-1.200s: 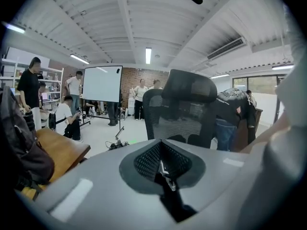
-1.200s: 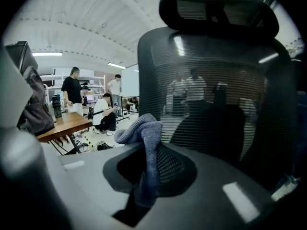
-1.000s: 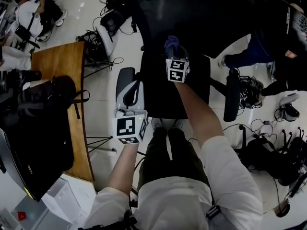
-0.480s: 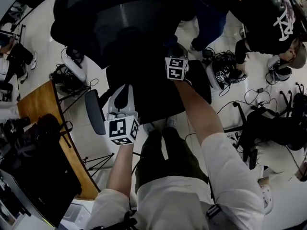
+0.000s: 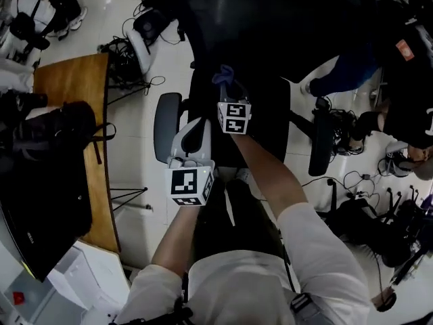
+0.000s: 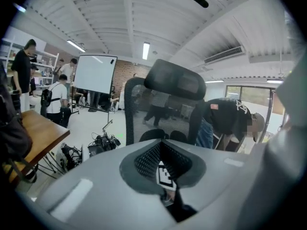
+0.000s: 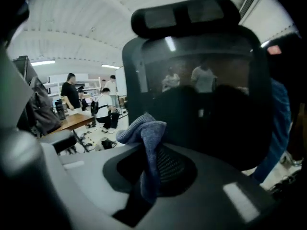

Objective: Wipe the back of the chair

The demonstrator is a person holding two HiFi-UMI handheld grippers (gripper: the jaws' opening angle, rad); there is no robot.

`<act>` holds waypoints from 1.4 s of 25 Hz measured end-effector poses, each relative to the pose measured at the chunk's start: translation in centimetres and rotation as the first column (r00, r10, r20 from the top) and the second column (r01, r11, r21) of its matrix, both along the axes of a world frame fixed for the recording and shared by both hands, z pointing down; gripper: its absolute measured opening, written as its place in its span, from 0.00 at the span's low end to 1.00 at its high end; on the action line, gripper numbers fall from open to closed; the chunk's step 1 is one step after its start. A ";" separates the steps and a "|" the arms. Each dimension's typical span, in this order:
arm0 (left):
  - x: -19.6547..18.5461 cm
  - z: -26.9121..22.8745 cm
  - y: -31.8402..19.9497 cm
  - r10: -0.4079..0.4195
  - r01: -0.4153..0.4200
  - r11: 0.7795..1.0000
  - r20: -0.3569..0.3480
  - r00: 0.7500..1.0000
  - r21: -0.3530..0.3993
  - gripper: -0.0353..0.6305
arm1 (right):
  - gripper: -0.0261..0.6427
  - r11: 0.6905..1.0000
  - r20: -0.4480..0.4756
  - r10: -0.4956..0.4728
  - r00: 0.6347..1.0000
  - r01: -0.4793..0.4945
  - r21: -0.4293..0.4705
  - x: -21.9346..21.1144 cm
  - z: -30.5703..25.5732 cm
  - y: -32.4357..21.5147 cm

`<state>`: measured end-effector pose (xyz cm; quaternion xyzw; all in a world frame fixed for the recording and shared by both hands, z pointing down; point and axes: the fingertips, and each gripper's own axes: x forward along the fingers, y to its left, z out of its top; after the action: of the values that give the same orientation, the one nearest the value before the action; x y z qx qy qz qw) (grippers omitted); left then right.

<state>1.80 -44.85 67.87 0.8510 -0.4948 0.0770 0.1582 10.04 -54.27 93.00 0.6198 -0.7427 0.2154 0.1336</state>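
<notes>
A black mesh office chair [image 5: 270, 26] stands in front of me, its seat just below my grippers. In the right gripper view its backrest [image 7: 206, 95] and headrest [image 7: 184, 16] fill the frame close ahead. My right gripper [image 5: 230, 97] is shut on a blue cloth [image 7: 146, 133], whose bunched top [image 5: 223, 75] sits at the chair back. My left gripper [image 5: 189, 156] hangs lower left by the left armrest [image 5: 164, 117]; it is shut and holds nothing. In the left gripper view the chair [image 6: 160, 111] stands farther off.
A wooden table [image 5: 71, 90] with a black bag [image 5: 47, 137] lies to the left. Cables [image 5: 128, 49] clutter the floor behind it. A person in dark clothes [image 5: 406, 59] stands at the right. The right armrest [image 5: 321, 141] juts out there. A whiteboard [image 6: 94, 73] stands far back.
The head view has swung, so the table is back at the left and the chair sits upper middle. My right gripper, still shut on the cloth, has shifted slightly left along the chair back.
</notes>
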 end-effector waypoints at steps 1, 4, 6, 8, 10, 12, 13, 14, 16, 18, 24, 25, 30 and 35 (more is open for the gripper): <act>-1.5 0.3 -0.2 -0.017 0.016 1.000 0.010 1.000 0.006 0.16 | 0.11 0.999 0.004 -0.031 1.000 0.031 -0.032 -3.0 2.1 -0.8; -4.9 1.9 -1.6 -0.023 0.022 1.000 0.045 0.999 0.022 0.16 | 0.11 0.994 -0.006 -0.076 0.997 0.076 -0.078 -8.7 7.2 -4.8; -6.9 3.4 -2.3 -0.039 0.040 0.999 0.056 0.998 -0.026 0.16 | 0.11 0.993 -0.019 -0.084 0.996 0.082 -0.083 -10.5 8.9 -7.6; -8.6 4.9 -2.5 -0.057 0.059 0.997 0.061 0.997 -0.043 0.16 | 0.11 0.993 -0.030 -0.086 0.996 0.083 -0.090 -11.3 9.9 -9.1; -9.3 6.2 -2.3 -0.058 0.062 0.996 0.064 0.996 -0.063 0.16 | 0.11 0.992 -0.049 -0.094 0.994 0.089 -0.091 -10.9 10.4 -9.4; -8.9 7.0 -1.9 -0.047 0.055 0.992 0.071 0.996 -0.113 0.16 | 0.11 0.994 -0.063 -0.080 0.995 0.075 -0.082 -8.8 10.3 -9.3; -8.4 7.1 -2.0 -0.041 0.048 0.993 0.071 0.997 -0.104 0.16 | 0.11 0.996 -0.068 -0.063 0.996 0.058 -0.073 -7.3 10.1 -9.3; -7.6 6.9 -2.2 -0.036 0.041 0.996 0.063 0.997 -0.073 0.16 | 0.11 0.997 -0.071 -0.039 0.997 0.034 -0.064 -5.4 9.8 -9.1; -5.8 6.8 -2.5 -0.021 0.022 0.999 0.047 0.999 -0.036 0.16 | 0.11 0.997 -0.071 0.038 0.997 -0.042 -0.061 -0.5 9.5 -8.2; -3.4 6.8 -2.3 0.005 -0.003 0.999 0.043 0.999 -0.043 0.16 | 0.11 0.987 -0.073 0.132 0.989 -0.138 -0.084 5.6 10.0 -6.7; 5.2 6.9 -2.5 0.116 -0.115 0.993 0.046 0.992 -0.034 0.16 | 0.11 0.936 -0.123 0.307 0.944 -0.323 -0.141 23.1 12.4 -3.2; 6.3 7.1 -2.6 0.134 -0.132 0.991 0.047 0.990 -0.033 0.16 | 0.11 0.927 -0.126 0.332 0.935 -0.348 -0.140 24.8 12.5 -2.6; 10.4 8.8 -2.6 0.180 -0.177 0.981 0.041 0.983 -0.074 0.16 | 0.11 0.867 -0.111 0.458 0.882 -0.471 -0.163 30.9 13.3 0.8; 10.2 6.4 -0.5 0.145 -0.145 0.989 0.030 0.989 -0.028 0.16 | 0.11 0.903 -0.055 0.425 0.904 -0.427 -0.052 29.2 6.2 1.8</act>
<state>11.96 -45.39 74.26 0.8813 -0.4330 0.1084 0.1553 39.27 -52.45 99.22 0.7670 -0.5792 0.2493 0.1183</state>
